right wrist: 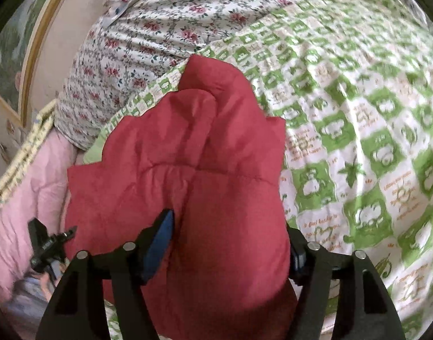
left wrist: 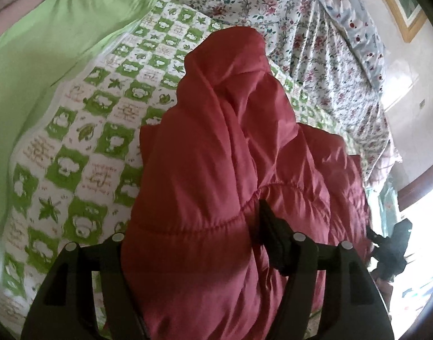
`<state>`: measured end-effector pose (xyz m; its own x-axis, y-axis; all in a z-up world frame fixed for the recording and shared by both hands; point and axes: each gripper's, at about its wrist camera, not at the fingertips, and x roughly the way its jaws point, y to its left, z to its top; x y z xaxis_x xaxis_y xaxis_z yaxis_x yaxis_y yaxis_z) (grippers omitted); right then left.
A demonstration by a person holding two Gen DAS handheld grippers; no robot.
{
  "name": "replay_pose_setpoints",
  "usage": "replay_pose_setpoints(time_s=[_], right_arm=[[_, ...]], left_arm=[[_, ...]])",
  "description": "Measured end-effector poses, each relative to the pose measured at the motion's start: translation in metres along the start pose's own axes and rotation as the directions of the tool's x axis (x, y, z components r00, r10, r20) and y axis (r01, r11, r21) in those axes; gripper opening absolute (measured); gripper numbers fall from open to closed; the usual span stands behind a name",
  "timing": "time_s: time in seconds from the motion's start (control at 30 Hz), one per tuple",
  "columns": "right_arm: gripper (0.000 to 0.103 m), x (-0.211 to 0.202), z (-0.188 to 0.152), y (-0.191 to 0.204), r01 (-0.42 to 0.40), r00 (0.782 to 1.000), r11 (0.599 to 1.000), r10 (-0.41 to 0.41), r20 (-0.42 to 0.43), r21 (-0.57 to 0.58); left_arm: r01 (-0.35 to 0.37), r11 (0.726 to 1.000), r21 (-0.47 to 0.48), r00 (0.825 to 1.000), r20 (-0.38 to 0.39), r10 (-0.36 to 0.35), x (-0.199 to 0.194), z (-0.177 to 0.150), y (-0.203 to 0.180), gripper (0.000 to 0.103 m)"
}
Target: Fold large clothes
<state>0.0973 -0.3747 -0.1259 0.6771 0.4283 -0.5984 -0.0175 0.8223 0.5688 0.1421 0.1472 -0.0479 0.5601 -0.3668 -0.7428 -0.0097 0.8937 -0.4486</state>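
Note:
A red quilted puffer jacket (left wrist: 216,147) lies bunched on a green-and-white checked bedspread (left wrist: 83,130). In the left wrist view my left gripper (left wrist: 193,243) is shut on a thick fold of the jacket, which fills the gap between the fingers and hides the left fingertip. In the right wrist view the same jacket (right wrist: 199,164) bulges between the fingers of my right gripper (right wrist: 230,240), which is shut on it. The other gripper shows small at the far edge of each view (left wrist: 392,249) (right wrist: 46,243).
A floral sheet (left wrist: 273,8) covers the bed beyond the checked bedspread (right wrist: 358,141). A plain green cloth (left wrist: 46,51) lies at the left. A pink quilt (right wrist: 26,198) hangs at the bed's side. A framed picture (right wrist: 15,51) is on the wall.

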Motion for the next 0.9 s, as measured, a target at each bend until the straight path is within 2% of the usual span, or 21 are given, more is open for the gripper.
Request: replay_pose_setpoints(time_s=[0.03, 0.07, 0.13, 0.23, 0.33, 0.43, 0.5, 0.57, 0.63, 0.73, 0.8, 0.9], right_arm=[[0.063, 0.000, 0.001, 0.001, 0.009, 1.000, 1.000, -0.009, 0.004, -0.004], [0.063, 0.001, 0.003, 0.003, 0.023, 1.000, 1.000, -0.022, 0.006, -0.009], [0.053, 0.004, 0.007, 0.005, 0.043, 0.999, 0.999, -0.043, 0.004, -0.011], [0.053, 0.005, 0.014, 0.005, 0.049, 0.999, 0.999, -0.049, 0.021, 0.001], [0.053, 0.006, 0.016, -0.002, 0.031, 0.999, 0.999, -0.032, 0.020, 0.032], [0.054, 0.008, 0.015, -0.004, 0.020, 1.000, 0.999, -0.020, 0.018, 0.035], [0.054, 0.009, 0.014, -0.005, 0.021, 1.000, 0.999, -0.022, 0.021, 0.035], [0.055, 0.008, 0.014, -0.004, 0.022, 1.000, 0.999, -0.022, 0.020, 0.037], [0.060, 0.005, 0.015, -0.003, 0.028, 0.999, 0.999, -0.029, 0.025, 0.040], [0.061, -0.011, 0.016, -0.003, 0.036, 0.997, 0.998, -0.040, 0.066, 0.056], [0.062, -0.028, 0.018, 0.003, 0.072, 0.989, 0.997, -0.077, 0.128, 0.041], [0.062, -0.048, 0.021, 0.018, 0.074, 0.979, 0.997, -0.074, 0.190, 0.009]], left_arm=[[-0.006, 1.000, 0.002, 1.000, 0.002, 0.006, 0.002, 0.003, -0.001, 0.067], [-0.012, 1.000, 0.006, 1.000, 0.003, 0.012, 0.003, 0.008, -0.002, 0.067], [-0.021, 1.000, 0.015, 1.000, 0.012, 0.021, 0.004, 0.015, -0.003, 0.067], [-0.051, 0.998, 0.039, 0.998, 0.025, 0.050, 0.002, 0.026, 0.000, 0.071], [-0.165, 0.984, 0.059, 0.984, 0.076, 0.161, -0.012, 0.034, 0.010, 0.073], [-0.148, 0.989, 0.025, 0.983, 0.110, 0.144, -0.036, 0.033, 0.020, 0.073], [-0.157, 0.987, 0.045, 0.979, 0.138, 0.150, -0.051, 0.027, 0.014, 0.073], [-0.136, 0.988, 0.075, 0.980, 0.156, 0.124, -0.064, 0.016, 0.003, 0.073], [-0.109, 0.988, 0.113, 0.982, 0.168, 0.089, -0.077, 0.001, -0.013, 0.073], [-0.086, 0.982, 0.168, 0.984, 0.167, 0.057, -0.079, -0.011, -0.040, 0.073], [-0.066, 0.978, 0.199, 0.988, 0.151, 0.036, -0.074, -0.016, -0.058, 0.073], [-0.031, 0.967, 0.251, 0.994, 0.107, 0.005, -0.058, -0.028, -0.084, 0.073]])
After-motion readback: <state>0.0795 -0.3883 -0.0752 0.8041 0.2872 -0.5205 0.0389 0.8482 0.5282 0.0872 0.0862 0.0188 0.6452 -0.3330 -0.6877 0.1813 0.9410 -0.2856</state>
